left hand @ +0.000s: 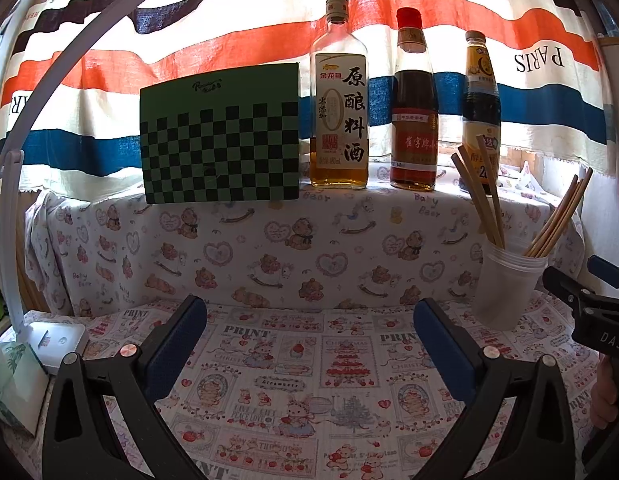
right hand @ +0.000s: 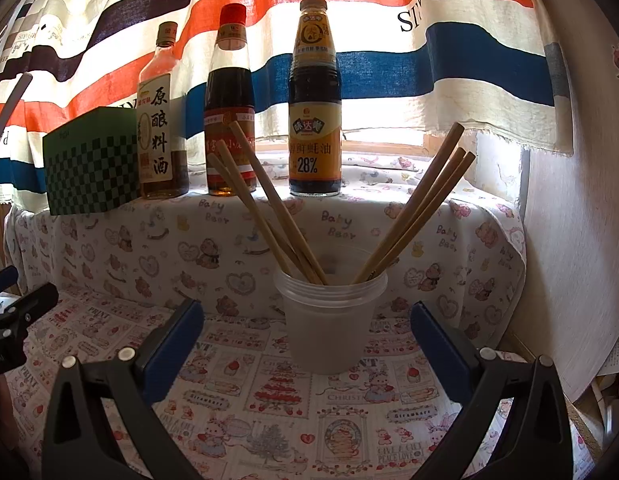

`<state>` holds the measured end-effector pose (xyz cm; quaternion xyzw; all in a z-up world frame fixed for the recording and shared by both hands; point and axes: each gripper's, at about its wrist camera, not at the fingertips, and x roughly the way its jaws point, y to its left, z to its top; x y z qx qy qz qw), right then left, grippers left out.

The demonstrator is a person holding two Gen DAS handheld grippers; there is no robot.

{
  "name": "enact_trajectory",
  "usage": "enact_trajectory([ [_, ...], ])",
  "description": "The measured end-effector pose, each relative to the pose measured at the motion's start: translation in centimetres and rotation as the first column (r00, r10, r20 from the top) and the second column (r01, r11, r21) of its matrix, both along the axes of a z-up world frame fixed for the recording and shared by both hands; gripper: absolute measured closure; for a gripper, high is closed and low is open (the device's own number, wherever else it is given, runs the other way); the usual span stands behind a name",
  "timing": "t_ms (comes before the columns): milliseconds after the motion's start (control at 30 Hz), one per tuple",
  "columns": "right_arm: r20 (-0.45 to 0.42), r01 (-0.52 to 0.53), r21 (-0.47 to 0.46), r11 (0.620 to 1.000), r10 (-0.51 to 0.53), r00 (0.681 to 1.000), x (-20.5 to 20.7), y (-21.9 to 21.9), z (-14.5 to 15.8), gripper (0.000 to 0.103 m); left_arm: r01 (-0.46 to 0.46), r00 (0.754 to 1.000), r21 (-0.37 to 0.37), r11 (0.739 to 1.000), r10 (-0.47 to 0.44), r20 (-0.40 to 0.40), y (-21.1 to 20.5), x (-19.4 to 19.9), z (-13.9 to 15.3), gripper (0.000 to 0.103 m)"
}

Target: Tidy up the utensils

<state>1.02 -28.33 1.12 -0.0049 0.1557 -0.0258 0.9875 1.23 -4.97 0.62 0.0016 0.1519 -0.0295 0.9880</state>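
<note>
A translucent plastic cup (right hand: 329,324) stands on the printed cloth with several wooden chopsticks (right hand: 269,208) leaning out of it to both sides. My right gripper (right hand: 307,320) is open, its blue pads either side of the cup and a little nearer than it, holding nothing. In the left wrist view the same cup (left hand: 505,284) with chopsticks (left hand: 481,196) sits at the right. My left gripper (left hand: 309,316) is open over bare cloth, left of the cup. The right gripper (left hand: 589,304) shows at that view's right edge.
Three sauce bottles (left hand: 339,96) (left hand: 414,104) (left hand: 480,112) stand on the raised cloth-covered ledge behind, beside a green checkered box (left hand: 221,136). A white lamp base (left hand: 57,344) and its arm stand at the left. A wall (right hand: 569,240) closes the right side.
</note>
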Motion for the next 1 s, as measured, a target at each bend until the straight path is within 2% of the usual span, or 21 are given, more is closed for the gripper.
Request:
enact_trajectory([
  [1000,-0.002,0.0,0.001,1.0,0.0,1.0,0.14,0.05,-0.03,0.0,0.0,1.0,0.0,1.0,0.0,-0.002,0.14,0.13,-0.05,0.0],
])
